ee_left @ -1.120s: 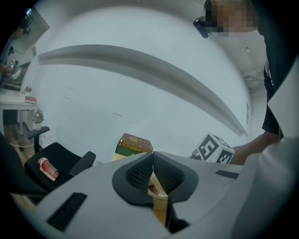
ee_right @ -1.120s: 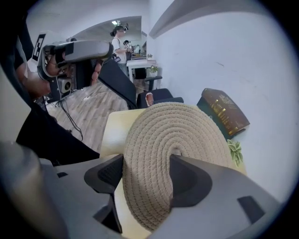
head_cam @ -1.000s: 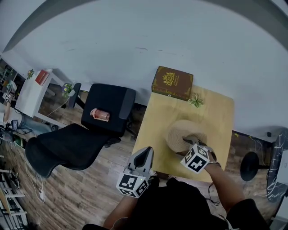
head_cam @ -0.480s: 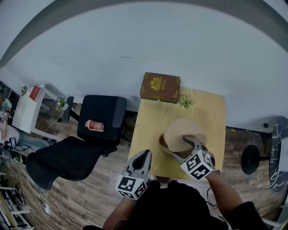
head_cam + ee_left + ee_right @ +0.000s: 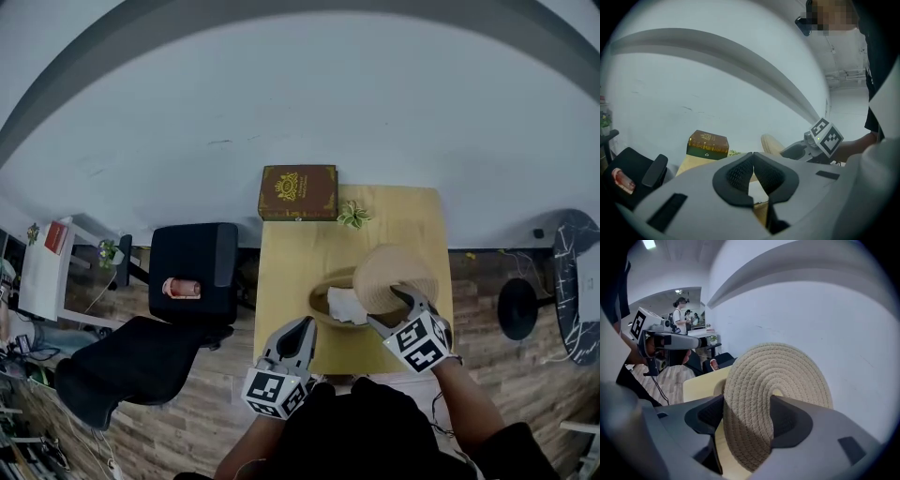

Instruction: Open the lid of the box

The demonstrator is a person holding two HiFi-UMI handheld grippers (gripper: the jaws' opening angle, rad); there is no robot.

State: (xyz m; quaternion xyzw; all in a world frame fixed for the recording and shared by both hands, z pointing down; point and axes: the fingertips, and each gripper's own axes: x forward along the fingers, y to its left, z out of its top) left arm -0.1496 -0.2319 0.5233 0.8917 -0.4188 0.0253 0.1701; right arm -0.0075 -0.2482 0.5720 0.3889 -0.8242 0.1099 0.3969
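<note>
Right gripper (image 5: 747, 419): angling down, fingers pinching the lid (image 5: 394, 276).
Left gripper (image 5: 752, 161): hovering level, fingers pressed together.
Lid: woven, tilting up off the box (image 5: 322, 302).

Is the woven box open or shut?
Open. The right gripper holds the woven lid tilted up off the box, and something white shows inside.

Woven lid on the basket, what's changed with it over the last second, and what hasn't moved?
The right gripper, clamped on the woven lid, has raised it off the basket and tilted it up toward the right, so the basket stands open with something white showing inside. The left gripper remains shut and empty; the brown box and small plant kept their places on the table.
</note>
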